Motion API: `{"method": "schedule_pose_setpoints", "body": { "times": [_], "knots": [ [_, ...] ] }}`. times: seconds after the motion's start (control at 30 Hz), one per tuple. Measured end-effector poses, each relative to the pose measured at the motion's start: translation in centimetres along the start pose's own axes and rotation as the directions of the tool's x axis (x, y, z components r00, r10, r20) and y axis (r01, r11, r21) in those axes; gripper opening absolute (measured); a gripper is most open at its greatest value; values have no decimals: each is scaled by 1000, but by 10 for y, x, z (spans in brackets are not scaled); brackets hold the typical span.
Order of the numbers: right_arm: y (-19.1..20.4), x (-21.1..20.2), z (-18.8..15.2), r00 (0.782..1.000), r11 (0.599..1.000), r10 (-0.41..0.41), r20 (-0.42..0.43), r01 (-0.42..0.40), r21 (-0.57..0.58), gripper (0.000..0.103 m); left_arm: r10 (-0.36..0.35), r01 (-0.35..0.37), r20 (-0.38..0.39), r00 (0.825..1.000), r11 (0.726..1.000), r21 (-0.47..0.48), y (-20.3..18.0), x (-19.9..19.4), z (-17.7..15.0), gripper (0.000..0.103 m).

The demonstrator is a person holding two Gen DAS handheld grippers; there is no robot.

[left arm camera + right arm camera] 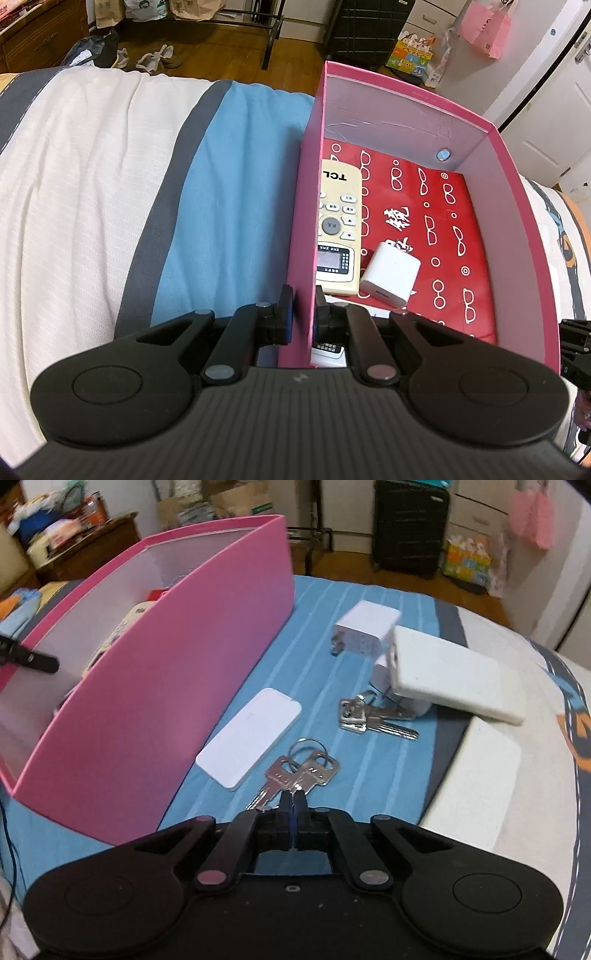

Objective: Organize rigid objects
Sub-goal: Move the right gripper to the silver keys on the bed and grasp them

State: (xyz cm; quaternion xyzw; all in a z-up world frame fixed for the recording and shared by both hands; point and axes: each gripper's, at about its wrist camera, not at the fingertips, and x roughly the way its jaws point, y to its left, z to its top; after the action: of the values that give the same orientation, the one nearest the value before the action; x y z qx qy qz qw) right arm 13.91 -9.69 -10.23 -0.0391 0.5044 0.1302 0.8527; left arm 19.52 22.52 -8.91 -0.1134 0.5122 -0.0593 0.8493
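Box (406, 122), pink and lidless, sits on the bed (92, 184); the left gripper (303, 306) has its fingers nearly closed over the box's near wall, one inside and one outside, steadying it. Inside lie a remote (338, 221) at 9 o'clock and a white charger (389, 273) near 6 o'clock. In the right view, outside the box toward 3 o'clock, wait a white case (454, 675) propped over another charger (364, 633), a flat white slab (249, 736), and two bunches of keys, far (373, 716) and near (295, 771). The right gripper (293, 805) has its fingers pressed together just at the near keys; whether a blade is pinched between them I cannot tell. The step looks like sorting loose items into the box; next calls for lifting the keys over the wall. The box floor's near corner is hidden behind the left gripper.
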Motion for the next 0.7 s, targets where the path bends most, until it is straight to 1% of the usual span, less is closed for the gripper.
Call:
{"method": "schedule_pose_setpoints", "body": {
  "times": [0.03,0.07,0.1,0.13,0.17,0.2,0.23,0.3,0.33,0.37,0.43,0.5,0.53,0.57,0.6,0.63,0.67,0.7],
  "knots": [
    [-1,-1,-1,1000,1000,0,6,0,9,19,0,0,-1,1000,1000,0,0,0,0,9],
    [-2,-1,-1,1000,1000,2,10,-2,22,39,0,0,-2,1000,1000,0,0,0,0,9],
    [-3,1,-1,1000,999,1,12,-1,42,55,0,0,-2,1000,1000,0,0,0,0,9],
    [-4,2,-1,1000,998,10,13,-11,60,56,0,0,-2,1000,1000,-1,0,0,0,9],
    [-6,5,-1,999,996,48,11,-49,73,57,-1,1,-2,1000,1000,-2,0,0,0,9],
    [-6,7,-1,995,992,102,9,-103,72,62,-1,1,-1,1000,1000,-4,0,1,0,9],
    [-2,9,0,994,993,111,4,-111,45,65,-2,2,1,1000,1000,-2,0,1,0,9],
    [7,14,3,999,998,45,0,-45,-35,63,-1,1,3,1000,1000,-2,0,1,-1,9],
    [10,18,4,1000,998,-1,-4,1,-62,63,-3,3,2,1000,1000,-4,0,1,-1,9],
    [10,23,5,1000,997,-25,-4,24,-69,63,-3,3,2,1000,1000,-2,0,1,-1,9],
    [7,27,8,1000,998,-11,16,12,-65,65,-3,3,1,1000,1000,-4,0,1,-1,9],
    [4,29,9,999,996,0,32,3,-92,63,-3,3,2,1000,1000,-3,0,1,-1,9],
    [3,30,9,999,995,9,41,-5,-103,61,-3,3,1,1000,1000,-3,0,2,-1,9],
    [2,29,9,999,993,16,49,-10,-116,44,-2,2,1,1000,1000,-4,0,2,-1,9],
    [2,24,9,997,990,48,58,-40,-134,37,-1,1,2,1000,1000,-4,0,2,-1,9],
    [2,18,9,993,985,98,58,-88,-149,20,-2,2,1,1000,1000,-4,0,2,-1,9],
    [3,10,10,992,983,112,61,-102,-152,15,-2,2,1,1000,1000,-5,0,2,-1,9],
    [4,4,12,992,985,107,73,-96,-141,15,-2,2,0,1000,1000,-6,0,2,-1,9]
  ]
}}
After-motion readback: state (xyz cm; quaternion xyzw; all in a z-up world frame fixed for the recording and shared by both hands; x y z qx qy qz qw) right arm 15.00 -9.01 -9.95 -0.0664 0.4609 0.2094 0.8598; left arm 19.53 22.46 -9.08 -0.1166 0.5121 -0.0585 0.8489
